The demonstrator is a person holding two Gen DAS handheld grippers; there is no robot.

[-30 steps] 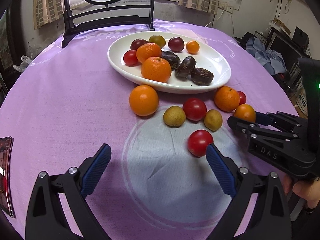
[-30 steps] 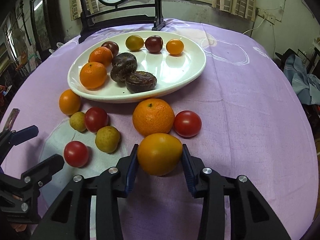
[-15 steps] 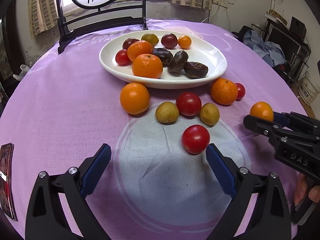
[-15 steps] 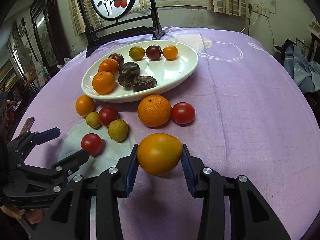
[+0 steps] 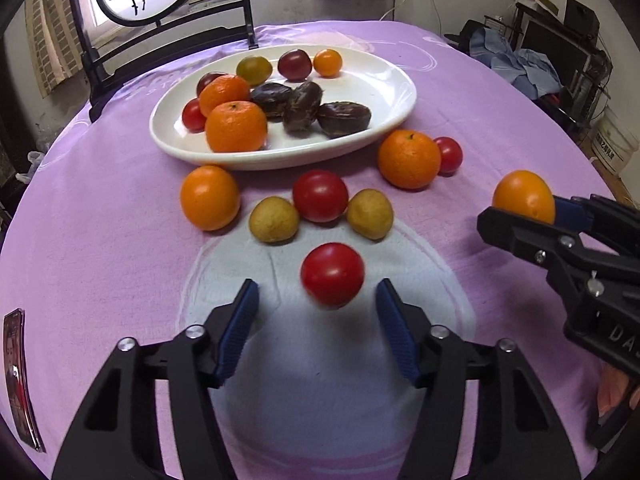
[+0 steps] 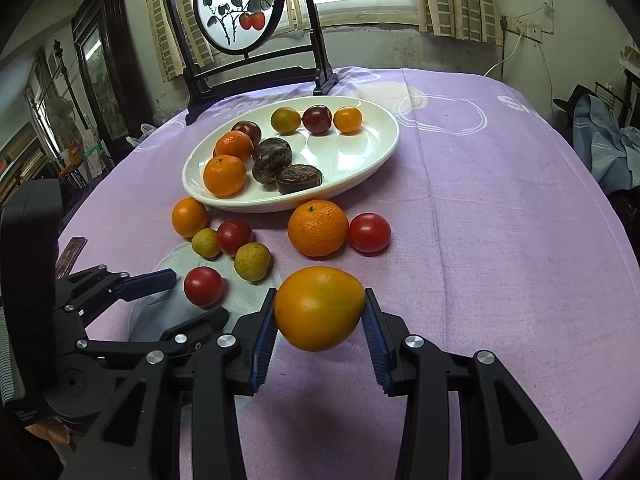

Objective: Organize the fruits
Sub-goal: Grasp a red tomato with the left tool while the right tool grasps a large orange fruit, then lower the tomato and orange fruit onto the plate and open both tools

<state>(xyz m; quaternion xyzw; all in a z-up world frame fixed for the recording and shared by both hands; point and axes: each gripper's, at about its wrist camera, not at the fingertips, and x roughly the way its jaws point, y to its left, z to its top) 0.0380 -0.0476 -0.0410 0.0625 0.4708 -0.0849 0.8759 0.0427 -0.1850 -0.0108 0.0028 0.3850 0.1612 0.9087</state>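
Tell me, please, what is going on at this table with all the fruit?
A person holding a gripper in each hand is sorting fruit onto a white plate. The right gripper is shut on an orange-yellow fruit, held above the purple cloth. The left gripper is closing around a red tomato, pads not yet touching it. Several oranges, tomatoes and small yellow fruits lie loose before the plate.

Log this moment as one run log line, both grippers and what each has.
left gripper: closing, red tomato between pads, not gripped | right gripper: shut on orange fruit, raised | plate: partly filled
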